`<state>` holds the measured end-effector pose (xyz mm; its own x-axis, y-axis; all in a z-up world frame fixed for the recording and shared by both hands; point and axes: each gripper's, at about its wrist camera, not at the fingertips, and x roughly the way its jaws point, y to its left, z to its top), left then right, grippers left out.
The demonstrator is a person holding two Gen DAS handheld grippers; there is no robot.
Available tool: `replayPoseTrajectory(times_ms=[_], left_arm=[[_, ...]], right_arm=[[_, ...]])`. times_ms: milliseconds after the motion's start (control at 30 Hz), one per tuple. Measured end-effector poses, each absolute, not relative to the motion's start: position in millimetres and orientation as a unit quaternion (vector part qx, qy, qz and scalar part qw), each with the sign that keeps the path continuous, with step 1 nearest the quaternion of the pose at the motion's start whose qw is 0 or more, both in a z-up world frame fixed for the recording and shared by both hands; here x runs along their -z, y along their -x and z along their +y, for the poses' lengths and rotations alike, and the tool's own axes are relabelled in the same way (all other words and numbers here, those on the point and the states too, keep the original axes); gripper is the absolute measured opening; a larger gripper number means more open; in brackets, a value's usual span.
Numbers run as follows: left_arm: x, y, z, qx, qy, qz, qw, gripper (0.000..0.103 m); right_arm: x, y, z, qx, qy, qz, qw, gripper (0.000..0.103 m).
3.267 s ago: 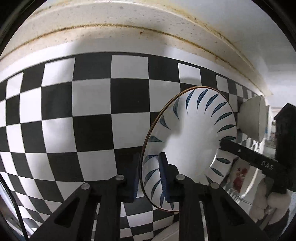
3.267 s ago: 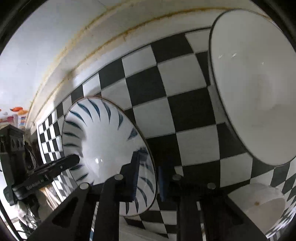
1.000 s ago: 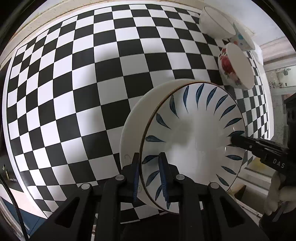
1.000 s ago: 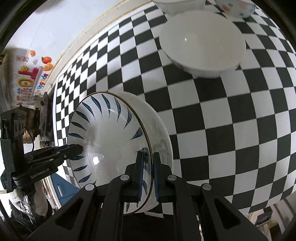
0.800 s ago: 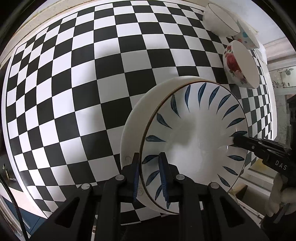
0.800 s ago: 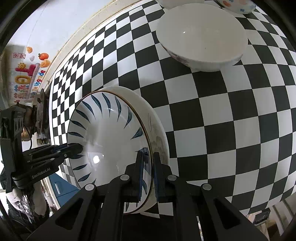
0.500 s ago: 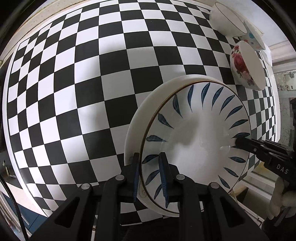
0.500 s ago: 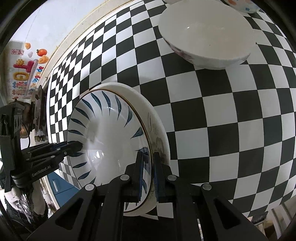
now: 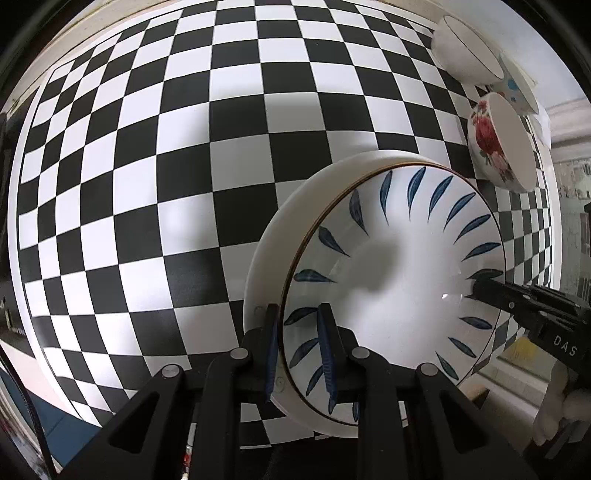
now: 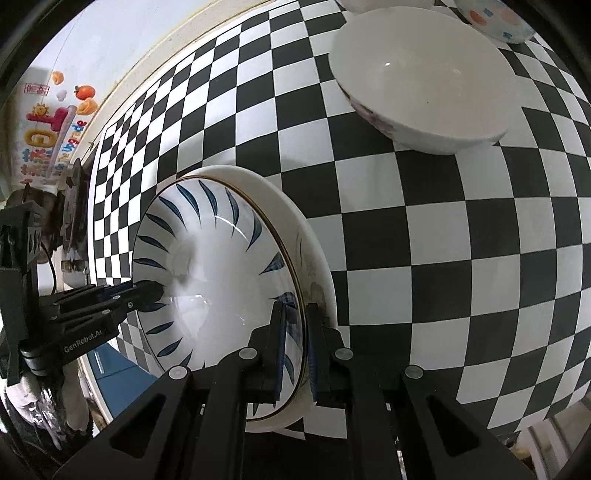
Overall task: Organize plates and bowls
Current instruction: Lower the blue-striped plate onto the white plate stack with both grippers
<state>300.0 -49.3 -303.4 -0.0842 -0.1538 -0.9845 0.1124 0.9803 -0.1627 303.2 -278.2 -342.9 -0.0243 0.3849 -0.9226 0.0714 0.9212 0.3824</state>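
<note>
A white plate with blue leaf marks (image 9: 399,266) is held by its rim at both sides above the checkered table. My left gripper (image 9: 297,354) is shut on its near rim. My right gripper (image 10: 293,343) is shut on the opposite rim; it also shows in the left wrist view (image 9: 517,299). The plate shows in the right wrist view (image 10: 218,280) too, with the left gripper (image 10: 107,299) on its far edge. A white bowl with red flowers (image 9: 498,144) stands to the right; its plain inside shows in the right wrist view (image 10: 424,81).
The black and white checkered table (image 9: 147,184) fills both views. A plain white bowl (image 9: 461,55) and a spotted bowl (image 9: 513,85) stand at the far right corner. The spotted bowl (image 10: 495,18) is behind the flowered one. The wall (image 10: 110,48) runs along the table's back.
Both grippers have carried the plate up and away from the wall, so more of the table shows below. Over the last second the plate has drifted slightly right. The grip is unchanged.
</note>
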Motion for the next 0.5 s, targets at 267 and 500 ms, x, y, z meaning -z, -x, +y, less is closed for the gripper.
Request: replayPoseTrajectory(times_ms=[267,500], left_arm=[[302.6,-289.7,-39.1,0.076,0.033,0.73,0.678,0.018],[294.7,-277.6,-35.5,0.061,0.028,0.723,0.687,0.018]], right_arm=[[344.0,-308.4,-274.4,-0.129,-0.147,0.718,0.668,0.015],[338.7,-303.4,-271.6,-0.122,-0.134,0.722,0.668,0.018]])
